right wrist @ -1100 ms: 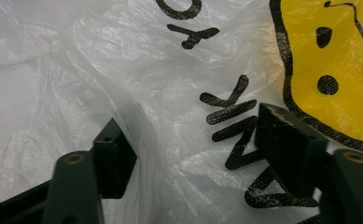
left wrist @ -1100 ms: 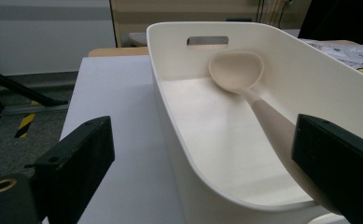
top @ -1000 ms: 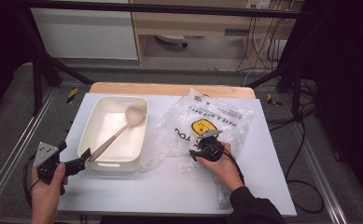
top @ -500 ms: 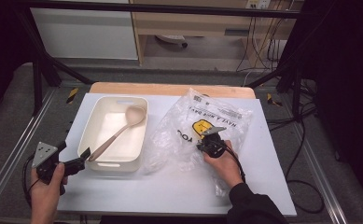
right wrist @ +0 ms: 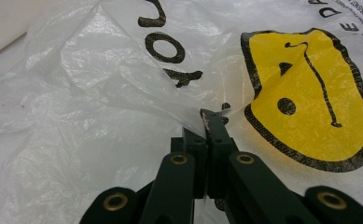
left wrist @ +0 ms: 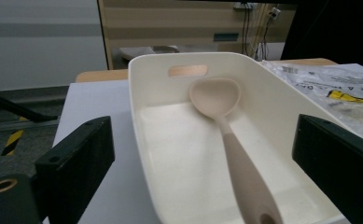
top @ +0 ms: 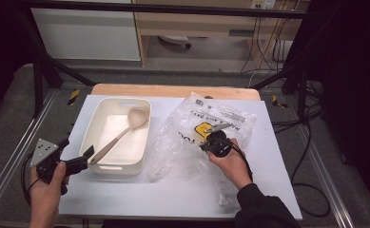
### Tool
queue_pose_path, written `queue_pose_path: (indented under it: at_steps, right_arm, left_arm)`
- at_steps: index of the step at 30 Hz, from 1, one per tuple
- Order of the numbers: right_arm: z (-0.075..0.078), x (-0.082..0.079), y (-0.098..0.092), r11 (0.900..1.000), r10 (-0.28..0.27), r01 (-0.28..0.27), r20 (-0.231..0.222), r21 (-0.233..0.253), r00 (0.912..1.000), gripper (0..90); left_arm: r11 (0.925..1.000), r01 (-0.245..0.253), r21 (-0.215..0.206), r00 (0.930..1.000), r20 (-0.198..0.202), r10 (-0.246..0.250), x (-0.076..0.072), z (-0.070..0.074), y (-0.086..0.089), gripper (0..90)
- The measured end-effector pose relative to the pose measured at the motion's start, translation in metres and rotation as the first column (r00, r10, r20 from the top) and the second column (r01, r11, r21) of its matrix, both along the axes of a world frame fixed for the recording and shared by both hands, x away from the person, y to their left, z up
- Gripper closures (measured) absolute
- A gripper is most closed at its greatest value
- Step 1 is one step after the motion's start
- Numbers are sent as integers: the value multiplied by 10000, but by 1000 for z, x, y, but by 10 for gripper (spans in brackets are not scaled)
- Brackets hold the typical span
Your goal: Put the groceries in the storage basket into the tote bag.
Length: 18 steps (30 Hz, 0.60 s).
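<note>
A clear plastic bag (top: 197,130) with a yellow smiley and black print lies crumpled on the white table, right of centre. My right gripper (top: 207,145) is shut on a fold of the plastic bag (right wrist: 137,70), its two jaws pressed together and lifting the film. A cream tub (top: 102,164) stands at the left, with a beige spoon (top: 121,135) lying slantwise in it, bowl toward the far end. My left gripper (top: 88,153) is open at the tub's near left corner, level with the spoon's handle end. Between its wide jaws I see the tub (left wrist: 179,65) and the spoon (left wrist: 226,126).
The white table top (top: 173,194) sits on a wooden board (top: 173,90) and a metal frame. Cables (top: 306,156) hang off the right side. Shelving and a cabinet stand beyond the far edge. Bare table lies in front of the bag and tub.
My right gripper has shifted slightly right and nearer with the bag film pinched in it, tugging the bag. The left gripper and tub have stayed put.
</note>
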State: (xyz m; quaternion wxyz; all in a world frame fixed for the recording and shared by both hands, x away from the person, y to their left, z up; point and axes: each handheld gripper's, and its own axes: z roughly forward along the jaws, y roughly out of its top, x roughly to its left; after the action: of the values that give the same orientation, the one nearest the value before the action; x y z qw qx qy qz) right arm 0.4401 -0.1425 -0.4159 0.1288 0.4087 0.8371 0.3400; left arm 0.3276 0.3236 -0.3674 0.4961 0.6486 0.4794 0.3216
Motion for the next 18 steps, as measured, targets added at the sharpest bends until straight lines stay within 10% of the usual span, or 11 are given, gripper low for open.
queue_pose_path:
  at_steps: [18]
  right_arm:
    - [31, 6, -9, 9999, -9, 13, -295, 142, 9996, 900]
  left_arm:
    - [9885, 1469, 348, 9890, 132, -1474, 1, 37, -73, 73]
